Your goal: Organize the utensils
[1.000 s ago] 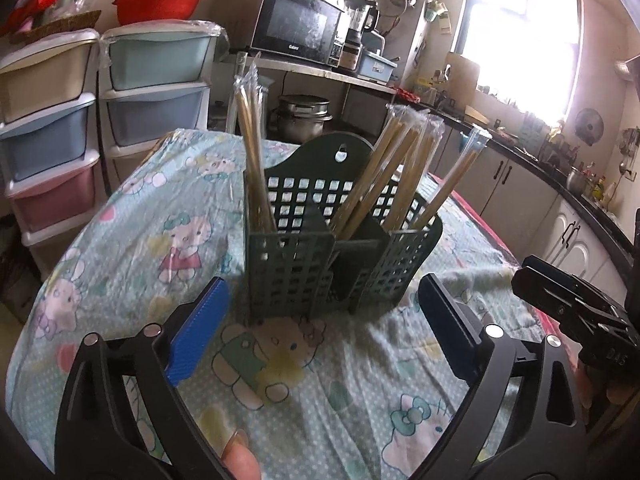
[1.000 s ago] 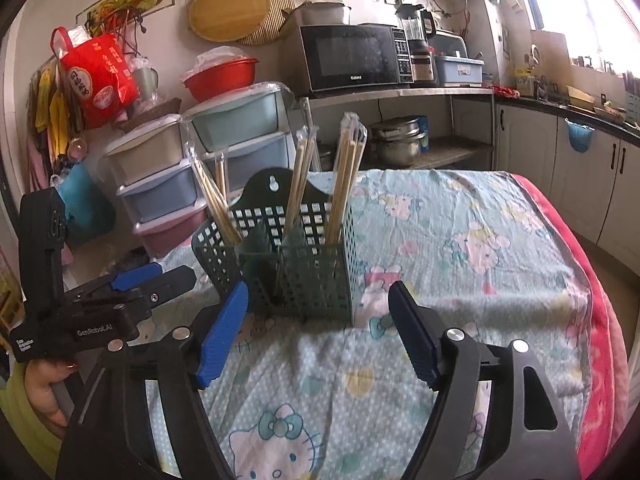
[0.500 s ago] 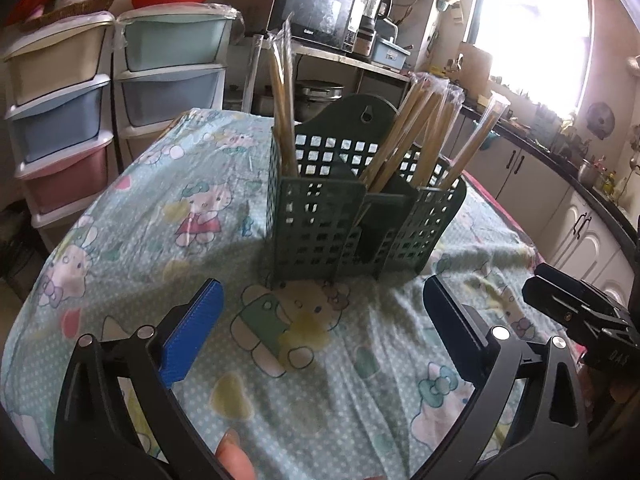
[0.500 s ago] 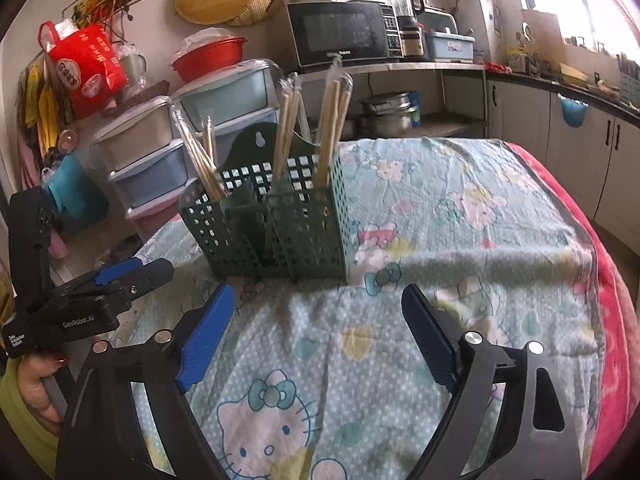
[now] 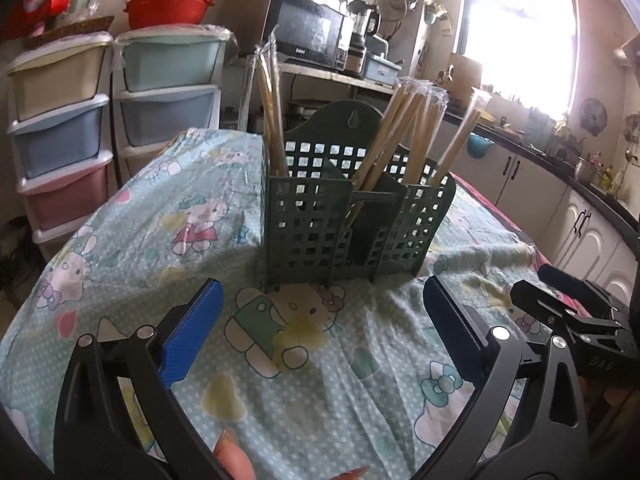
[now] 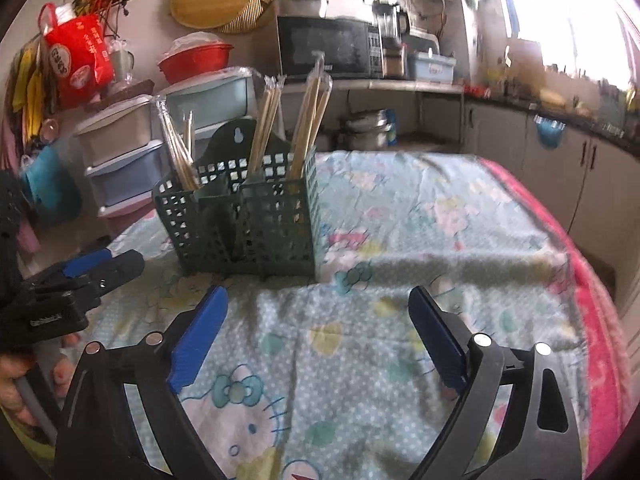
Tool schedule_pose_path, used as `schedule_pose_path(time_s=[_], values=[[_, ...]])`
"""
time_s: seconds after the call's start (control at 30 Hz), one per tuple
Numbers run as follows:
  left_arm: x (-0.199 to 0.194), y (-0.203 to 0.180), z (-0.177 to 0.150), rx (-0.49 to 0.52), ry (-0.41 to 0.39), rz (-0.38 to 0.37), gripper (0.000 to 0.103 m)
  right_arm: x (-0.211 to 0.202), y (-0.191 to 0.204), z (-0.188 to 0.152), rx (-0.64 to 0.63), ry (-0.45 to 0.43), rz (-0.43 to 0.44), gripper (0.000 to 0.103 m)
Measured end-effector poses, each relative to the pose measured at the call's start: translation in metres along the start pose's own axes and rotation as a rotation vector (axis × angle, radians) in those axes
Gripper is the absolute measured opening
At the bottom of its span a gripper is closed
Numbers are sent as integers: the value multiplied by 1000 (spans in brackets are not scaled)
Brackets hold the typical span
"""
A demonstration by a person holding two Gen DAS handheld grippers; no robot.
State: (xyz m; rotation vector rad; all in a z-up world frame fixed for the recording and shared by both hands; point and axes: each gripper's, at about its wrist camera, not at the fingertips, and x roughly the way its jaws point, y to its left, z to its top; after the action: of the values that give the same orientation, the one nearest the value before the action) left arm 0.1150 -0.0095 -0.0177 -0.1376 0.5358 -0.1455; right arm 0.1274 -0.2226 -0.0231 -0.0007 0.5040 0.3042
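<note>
A: Left wrist view first — what's the surface and the room?
B: A table under a pale green cartoon-cat cloth (image 5: 192, 216) in a kitchen: stacked plastic drawers (image 5: 60, 128) at left, a microwave (image 5: 308, 36) on a shelf behind, a bright window (image 5: 520, 32) and white cabinets to the right.
A: And the task's thing?
B: A dark green utensil caddy (image 5: 344, 224) stands upright mid-table, with wrapped chopsticks (image 5: 272, 112) upright in its left compartment and more leaning rightwards in the others.
A: The claw?
B: The left gripper (image 5: 320, 328) sits low over the cloth, short of the caddy, jaws spread wide with nothing between them. A fingertip (image 5: 234, 456) shows at the bottom edge.
A: Now the right wrist view.
B: Same cloth, a pink border (image 6: 592, 280) along its right side, a red bag (image 6: 80, 60) on the wall — slightly blurred.
A: Pose?
B: The right gripper (image 6: 316, 320) angles down at the table, near the caddy but not touching; its jaws have just been opening and hold nothing.
</note>
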Motion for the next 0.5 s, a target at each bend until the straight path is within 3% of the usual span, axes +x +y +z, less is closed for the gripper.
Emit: schedule_pose_path(time_s=[0.5], values=[[-15,-8,-3,36,-137,-18,92,-20,-1,-3,-16,-204,-55,96]])
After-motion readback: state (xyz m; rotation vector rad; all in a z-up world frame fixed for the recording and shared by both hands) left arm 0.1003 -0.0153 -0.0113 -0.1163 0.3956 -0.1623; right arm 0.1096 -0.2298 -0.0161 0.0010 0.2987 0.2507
